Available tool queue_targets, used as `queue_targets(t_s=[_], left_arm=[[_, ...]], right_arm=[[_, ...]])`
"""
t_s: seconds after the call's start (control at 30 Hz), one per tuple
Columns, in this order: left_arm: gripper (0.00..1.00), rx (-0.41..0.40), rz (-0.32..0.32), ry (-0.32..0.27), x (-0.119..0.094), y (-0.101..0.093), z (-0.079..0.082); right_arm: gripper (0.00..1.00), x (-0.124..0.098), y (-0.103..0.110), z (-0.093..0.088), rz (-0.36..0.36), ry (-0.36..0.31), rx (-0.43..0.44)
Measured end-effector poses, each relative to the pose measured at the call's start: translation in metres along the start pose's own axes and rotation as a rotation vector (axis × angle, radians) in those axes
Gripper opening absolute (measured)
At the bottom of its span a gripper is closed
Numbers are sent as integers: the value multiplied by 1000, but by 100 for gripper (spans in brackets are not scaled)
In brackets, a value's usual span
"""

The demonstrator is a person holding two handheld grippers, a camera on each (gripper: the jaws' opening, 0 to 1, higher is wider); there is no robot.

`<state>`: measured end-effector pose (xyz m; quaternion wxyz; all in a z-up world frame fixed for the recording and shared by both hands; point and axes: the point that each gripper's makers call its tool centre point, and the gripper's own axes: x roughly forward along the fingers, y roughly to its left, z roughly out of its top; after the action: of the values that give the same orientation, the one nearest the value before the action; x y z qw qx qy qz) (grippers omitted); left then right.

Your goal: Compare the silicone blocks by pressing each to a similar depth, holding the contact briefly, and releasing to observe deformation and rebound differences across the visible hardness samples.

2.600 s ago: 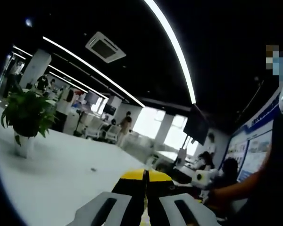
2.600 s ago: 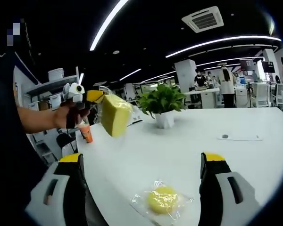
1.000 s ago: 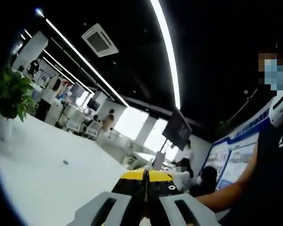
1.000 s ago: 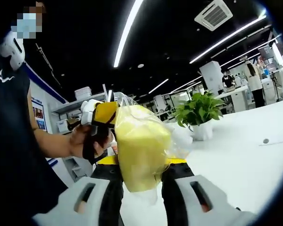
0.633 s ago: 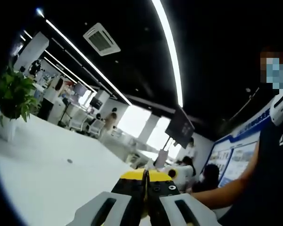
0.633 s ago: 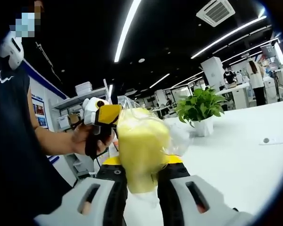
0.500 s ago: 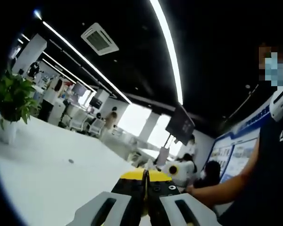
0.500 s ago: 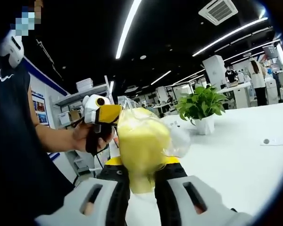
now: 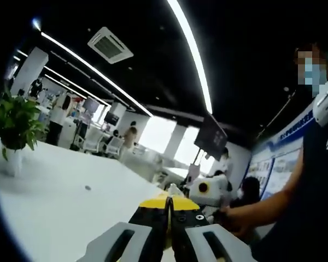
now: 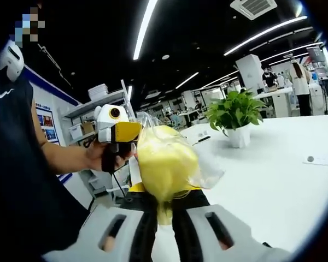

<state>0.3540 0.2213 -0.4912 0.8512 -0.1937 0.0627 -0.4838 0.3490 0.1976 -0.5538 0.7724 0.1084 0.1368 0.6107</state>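
In the left gripper view, the left claw [image 9: 168,204] has its yellow-tipped jaws pressed tight together, with only a thin dark line between them. A little scrap of clear plastic pokes up just past the tips, so it looks pinched there, but I cannot tell what it belongs to from here. Beyond the jaws lies the white bench [image 9: 54,202]. A potted plant [image 9: 13,128] stands near its far left edge, and a small dark speck [image 9: 87,188] sits alone on the bench top. On the right, a person's hand [image 9: 235,218] holds the right claw's white body [image 9: 208,191] just past the left claw's tips. Long ceiling lights [image 9: 194,54] run overhead.

In the right gripper view, the right claw [image 10: 164,210] is squeezed almost shut on the bottom of a yellow silicone block [image 10: 165,162] inside a clear plastic bag [image 10: 205,169]. The block bulges out wide above the jaws and is pinched thin between them. It is up in the air, above the near left part of the bench [image 10: 273,185]. The left claw, yellow at its tip, touches the top left of the bag. A hand [image 10: 101,155] grips its handle. The plant [image 10: 235,117] stands further back on the bench.
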Motion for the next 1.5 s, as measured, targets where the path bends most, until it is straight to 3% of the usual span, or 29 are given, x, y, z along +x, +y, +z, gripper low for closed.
queue_targets(t_s=[0.07, 0.87, 1.2, 1.3, 1.5], left_arm=[[0, 26, 6, 6, 1, 1, -1], [0, -6, -8, -34, -4, -3, 4], [0, -16, 7, -20, -4, 0, 3], [0, 25, 14, -23, -4, 0, 3], [0, 33, 8, -16, -4, -1, 2]], right_arm=[[4, 0, 0, 0, -5, 5, -3], [3, 1, 4, 5, 1, 5, -21], [3, 2, 4, 3, 4, 21, -22], [3, 3, 4, 3, 4, 26, -13], [2, 2, 5, 2, 14, 28, -15]])
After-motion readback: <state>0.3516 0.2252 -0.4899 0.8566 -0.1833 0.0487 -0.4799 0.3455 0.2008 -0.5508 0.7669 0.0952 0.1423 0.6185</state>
